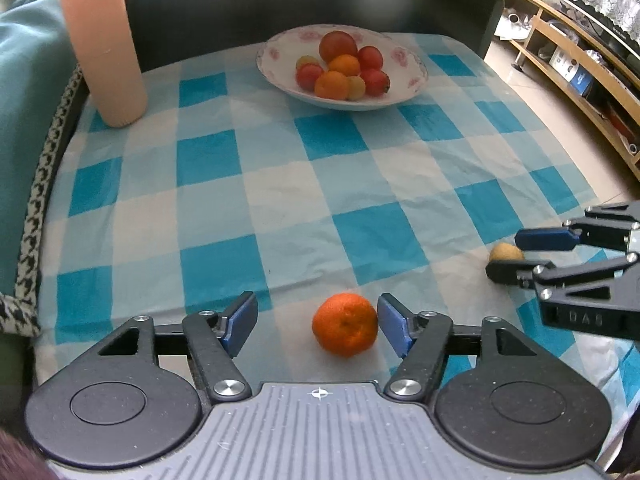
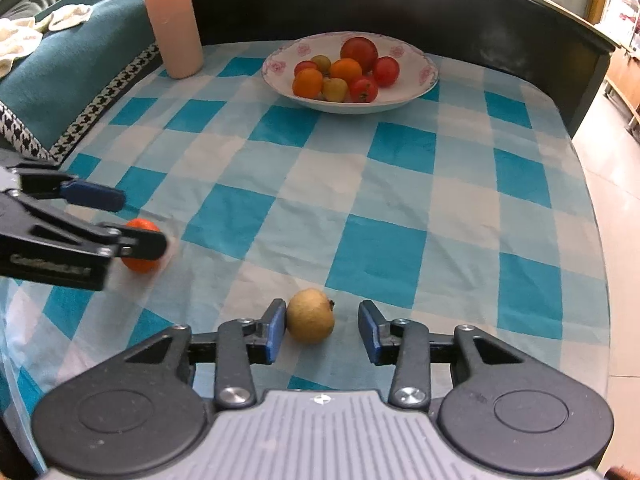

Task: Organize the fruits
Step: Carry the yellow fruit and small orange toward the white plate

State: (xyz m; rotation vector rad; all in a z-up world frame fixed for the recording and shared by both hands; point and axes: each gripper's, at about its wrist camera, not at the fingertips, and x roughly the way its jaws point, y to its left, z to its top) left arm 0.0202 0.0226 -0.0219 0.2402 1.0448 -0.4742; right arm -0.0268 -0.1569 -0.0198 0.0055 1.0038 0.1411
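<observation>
Left gripper (image 1: 317, 322): released; jaws spread, blue pads clear of the fruit on the left side, near or just touching on the right; contact there cannot be told.
Mandarin (image 1: 345, 324): rests on the checked tablecloth between the left gripper's pads, closer to the right pad; seen also in the right wrist view, partly hidden behind a finger.
Right gripper (image 2: 322, 330): released; jaws apart, left pad just beside or touching the fruit, right pad well clear of it.
Yellow-brown fruit (image 2: 311, 316): small, round, with a stub at one end; sits on the cloth between the right gripper's pads, off-centre toward the left pad.
Bowl (image 1: 412, 84): white, shallow, pink floral rim; stands at the far side of the table, well apart from both grippers.
Bowl contents (image 1: 344, 66): red, orange and yellowish fruits, heaped together.
Tablecloth (image 1: 280, 200): blue and white checks, covers the table top.
Pink cylinder (image 1: 102, 44): ribbed, upright, at the far left corner, left of the bowl.
Teal cushion (image 2: 68, 68): beside the left table edge, houndstooth trim.
</observation>
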